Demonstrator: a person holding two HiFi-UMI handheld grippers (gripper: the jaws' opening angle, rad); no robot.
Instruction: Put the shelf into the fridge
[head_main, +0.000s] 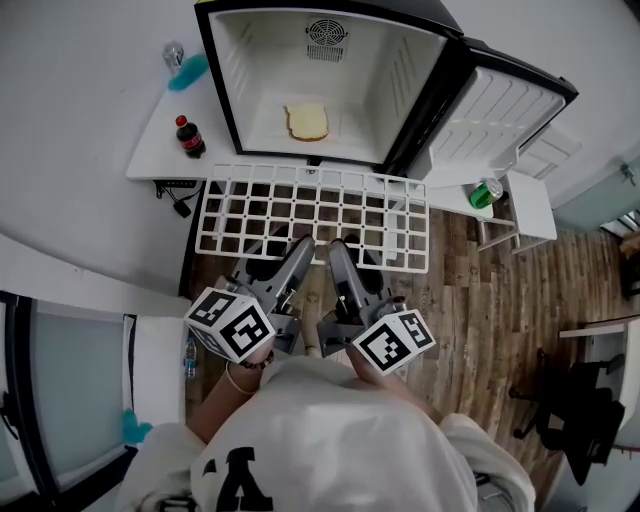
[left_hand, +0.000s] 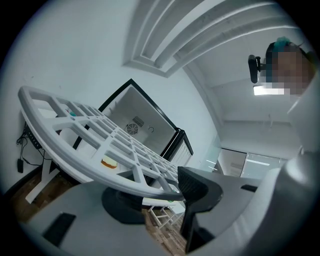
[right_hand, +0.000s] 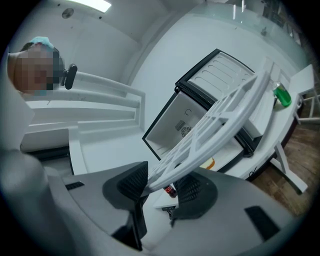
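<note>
Head view: left gripper (head_main: 298, 246) and right gripper (head_main: 338, 249), fingers clenched on one shelf (head_main: 330, 210), face one open fridge (head_main: 345, 85).

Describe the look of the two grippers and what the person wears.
Both the left gripper and right gripper are grey and tapered, with black ribbed pads. Each carries a white cube with black square markers. The person wears a white top with black print and a bracelet.
</note>
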